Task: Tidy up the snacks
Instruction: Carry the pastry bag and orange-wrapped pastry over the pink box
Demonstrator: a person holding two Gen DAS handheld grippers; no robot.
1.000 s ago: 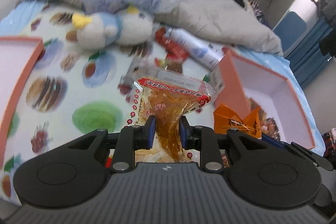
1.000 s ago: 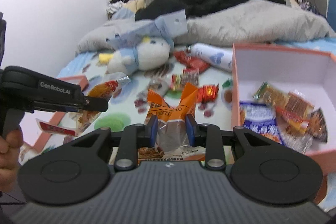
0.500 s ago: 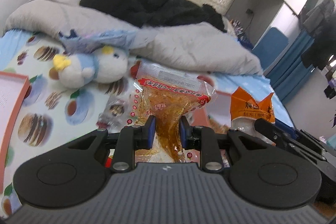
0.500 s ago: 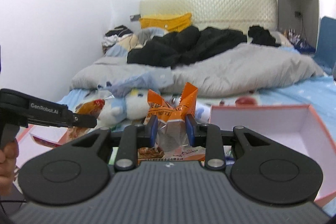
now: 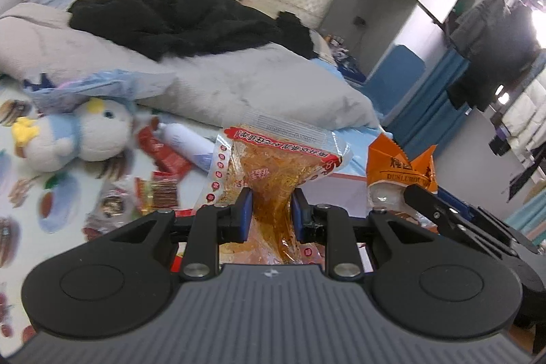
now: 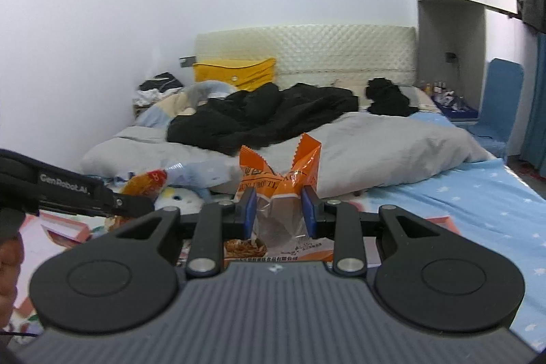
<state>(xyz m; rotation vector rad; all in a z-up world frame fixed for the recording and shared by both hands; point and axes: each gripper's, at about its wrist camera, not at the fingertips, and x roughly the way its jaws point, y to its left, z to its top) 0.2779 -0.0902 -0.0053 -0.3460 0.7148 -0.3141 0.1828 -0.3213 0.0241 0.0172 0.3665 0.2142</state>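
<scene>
Both claws have lifted higher above the bed, left gripper pinching the clear noodle pack, right gripper pinching the orange pack just beside it, over the pink box.

Both wrist views face the headboard, seemingly level.

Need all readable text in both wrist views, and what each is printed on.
"GenRobot.AI": side of the left tool, right wrist view.
"DUNLUROU": orange snack packet in the right tool; right wrist view shows "UROUTI".
Chinese print on the clear snack packet in the left tool: too blurred to read.
</scene>
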